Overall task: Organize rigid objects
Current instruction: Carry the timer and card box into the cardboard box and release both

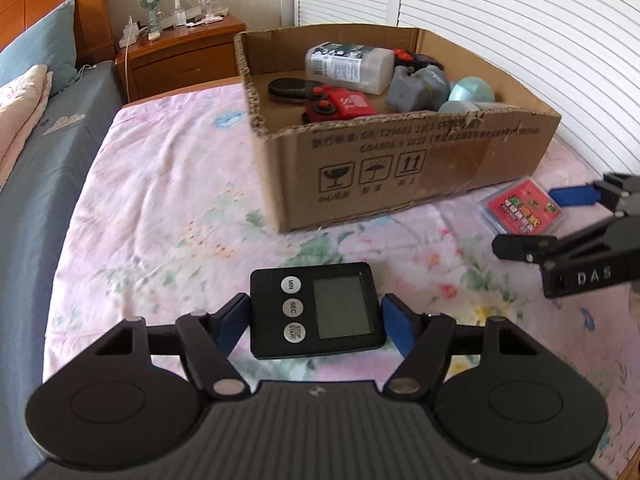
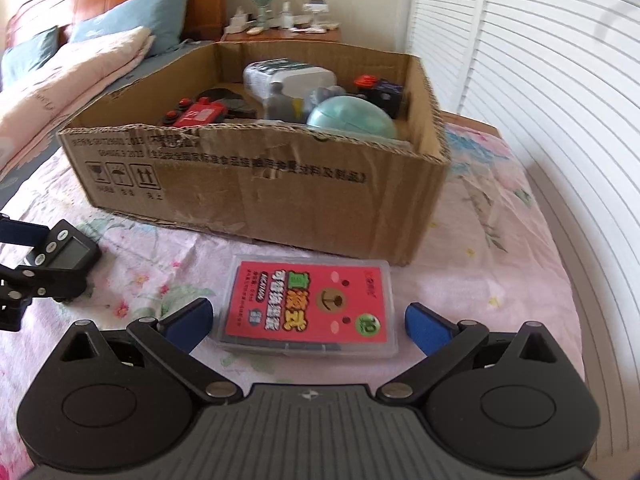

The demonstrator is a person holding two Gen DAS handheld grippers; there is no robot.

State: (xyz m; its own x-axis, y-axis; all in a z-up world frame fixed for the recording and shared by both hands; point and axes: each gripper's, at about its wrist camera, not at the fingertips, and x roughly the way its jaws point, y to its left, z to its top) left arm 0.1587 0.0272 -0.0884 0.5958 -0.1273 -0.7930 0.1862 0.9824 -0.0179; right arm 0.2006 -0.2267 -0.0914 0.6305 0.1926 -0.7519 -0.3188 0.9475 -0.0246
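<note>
A black digital timer (image 1: 316,310) lies between the blue pads of my left gripper (image 1: 316,322); the pads touch both its sides, so the gripper is shut on it, low over the bed. It also shows in the right wrist view (image 2: 66,258). A clear plastic case with a red label (image 2: 308,306) lies on the floral sheet between the pads of my right gripper (image 2: 308,324), which is open with gaps on both sides. The case also shows in the left wrist view (image 1: 522,210). The cardboard box (image 1: 400,160) stands just behind both items.
The box (image 2: 260,192) holds a white bottle (image 1: 348,66), a red toy (image 1: 340,106), grey figure (image 1: 418,88), teal ball (image 2: 350,118) and dark items. Pillows (image 2: 80,60) lie at left, a wooden nightstand (image 1: 180,52) behind, white louvred doors (image 2: 540,80) at right.
</note>
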